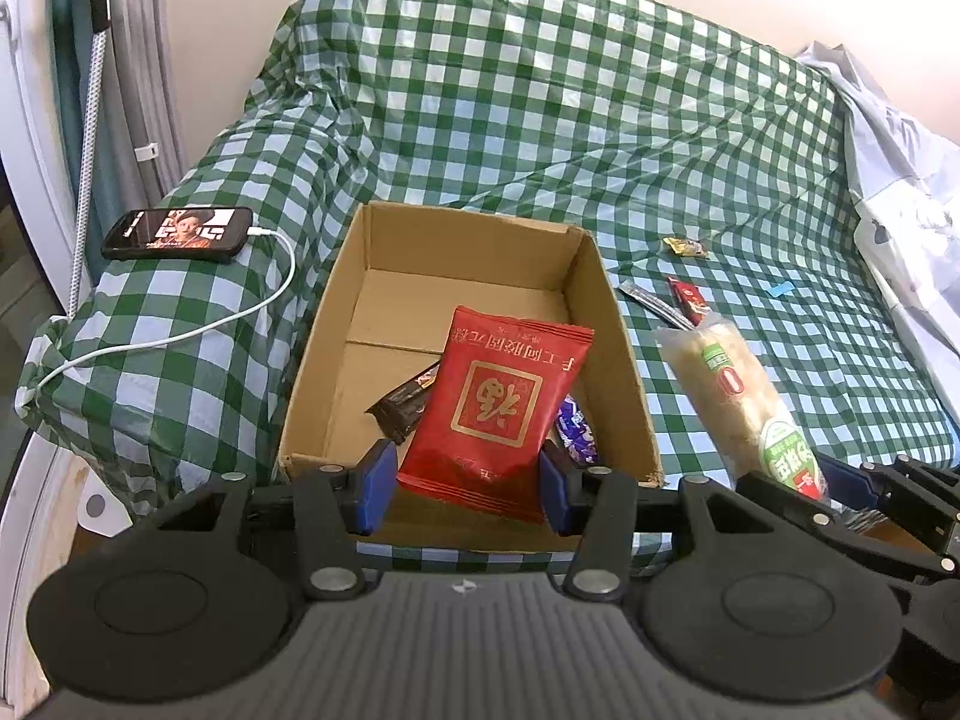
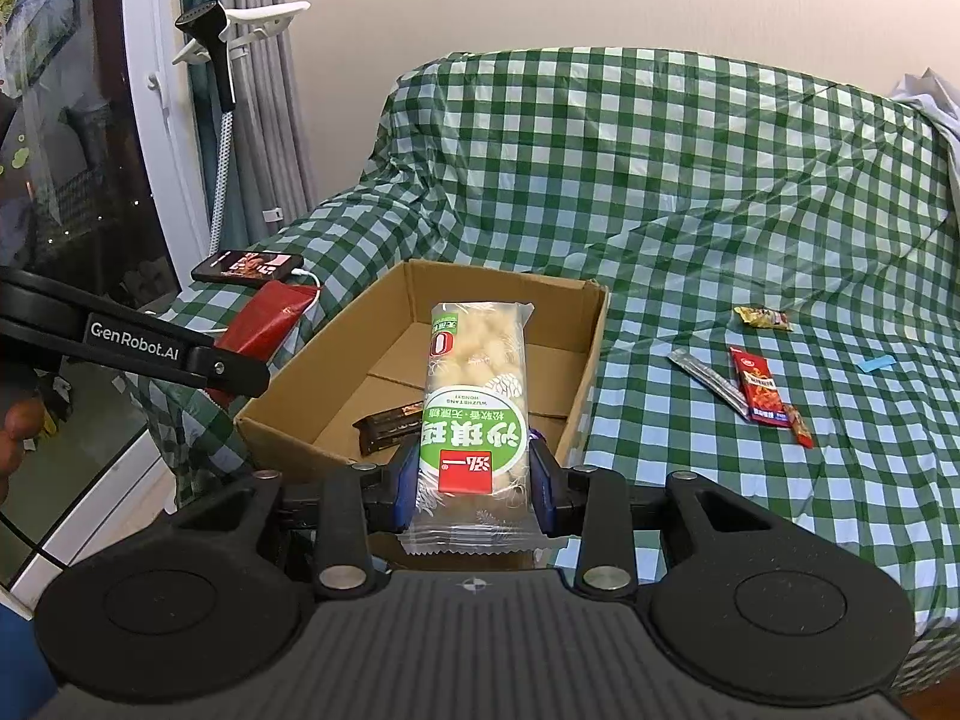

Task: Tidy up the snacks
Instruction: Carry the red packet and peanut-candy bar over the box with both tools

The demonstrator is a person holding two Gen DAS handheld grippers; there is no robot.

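1. A red snack packet is being gripped between the blue pads of the left gripper, held above the near end of the cardboard box.
2. A clear packet of pale cakes with a green label is being clamped upright by the right gripper, at the near right edge of the same box.
3. A dark brown bar and a purple wrapper are being seen lying on the box floor, partly hidden by the red packet.
4. The box is being supported by a green-checked cloth draped over a sofa.
5. Loose on the cloth, right of the box: a yellow sweet, a silver sachet, a small red sachet.
6. A phone with a white cable is being left lit on the covered armrest.
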